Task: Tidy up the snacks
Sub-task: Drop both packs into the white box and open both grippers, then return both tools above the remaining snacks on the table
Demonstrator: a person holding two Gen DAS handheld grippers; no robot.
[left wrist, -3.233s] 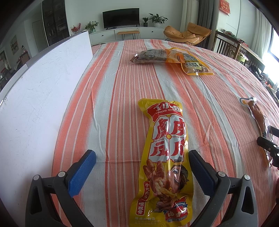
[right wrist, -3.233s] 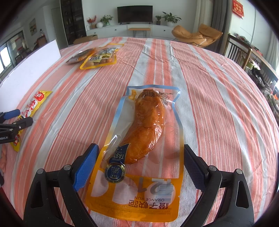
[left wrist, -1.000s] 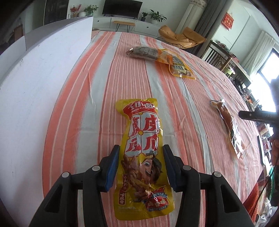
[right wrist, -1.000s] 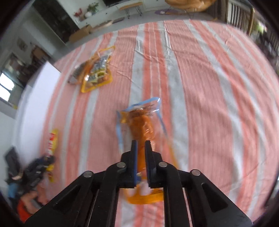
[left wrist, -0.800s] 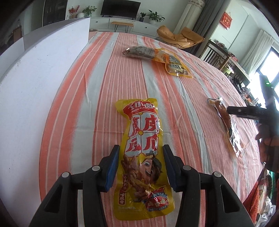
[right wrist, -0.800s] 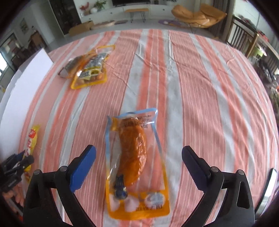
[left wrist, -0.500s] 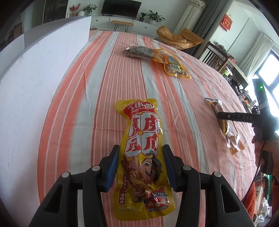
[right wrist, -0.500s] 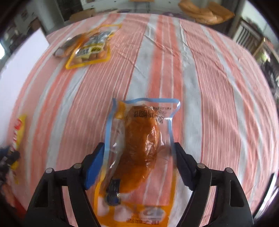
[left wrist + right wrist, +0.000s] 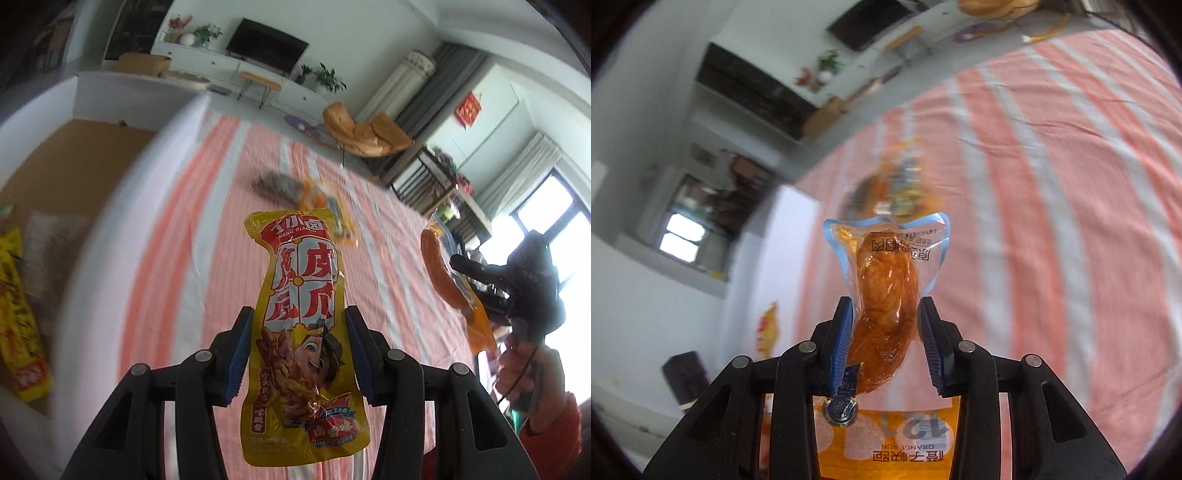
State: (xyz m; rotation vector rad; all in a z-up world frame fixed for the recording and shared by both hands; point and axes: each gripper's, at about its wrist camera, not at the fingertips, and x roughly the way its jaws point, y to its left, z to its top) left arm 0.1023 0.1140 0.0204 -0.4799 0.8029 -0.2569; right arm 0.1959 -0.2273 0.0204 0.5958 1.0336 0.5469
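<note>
A striped worktop (image 9: 229, 236) is lying below a white box (image 9: 110, 221) already holding a yellow pack. The left gripper (image 9: 299, 354) is gripping a yellow chicken-feet snack pack (image 9: 301, 332) in its jaws, lifted clear. The right gripper (image 9: 882, 339) is pinching a clear chicken-leg pouch (image 9: 886, 291) by its bulge, also aloft. Both packs are looking glossy and limp; either could be slipping or sagging against the box wall.

orange pouch (image 9: 886, 435) reads "orange run" (upside down).
</note>
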